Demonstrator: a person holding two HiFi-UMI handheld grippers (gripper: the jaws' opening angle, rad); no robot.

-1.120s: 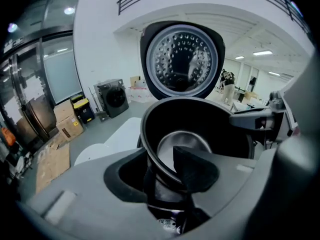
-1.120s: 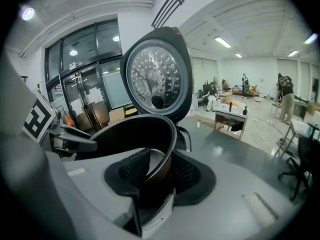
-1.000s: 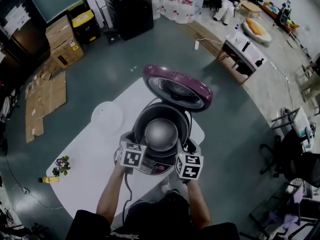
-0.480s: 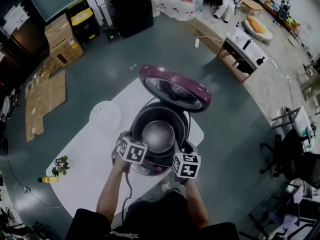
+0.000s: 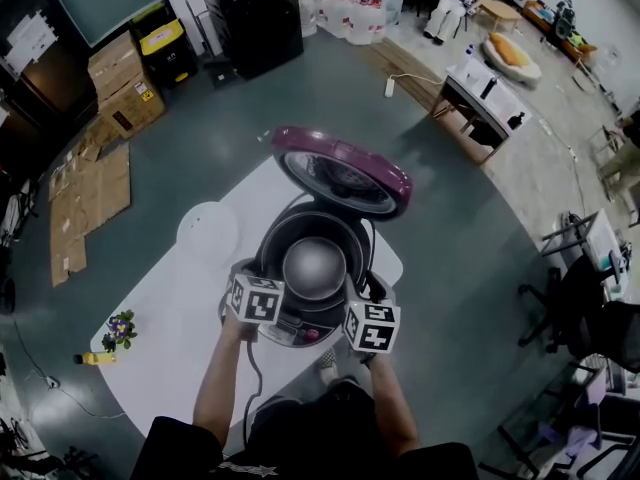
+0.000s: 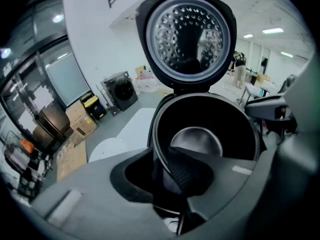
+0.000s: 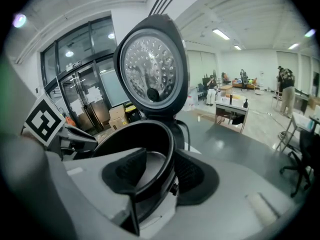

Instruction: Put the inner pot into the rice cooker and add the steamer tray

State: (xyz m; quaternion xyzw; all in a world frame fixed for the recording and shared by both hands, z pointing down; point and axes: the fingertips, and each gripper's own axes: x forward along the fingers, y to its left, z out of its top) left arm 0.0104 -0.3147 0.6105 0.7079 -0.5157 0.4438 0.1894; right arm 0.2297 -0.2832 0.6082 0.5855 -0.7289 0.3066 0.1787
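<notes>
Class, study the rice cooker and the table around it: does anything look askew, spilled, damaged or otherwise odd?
Nothing stands out. The inner pot sits level and centred in the rice cooker, whose lid stands open behind it. The white table shows no spill or damage.

A grey-green floor (image 5: 200, 148) spreads around the white table (image 5: 170, 338). At the left lie flattened cardboard sheets (image 5: 90, 198), with stacked cardboard boxes (image 5: 120, 78) farther back. A black cabinet (image 5: 255, 18) and water jugs (image 5: 350, 13) stand at the far wall. A desk (image 5: 480, 98) sits far right, and office chairs (image 5: 590, 318) stand near right. Ceiling strip lights (image 7: 220, 34) glow above glass doors (image 7: 85, 94).
</notes>
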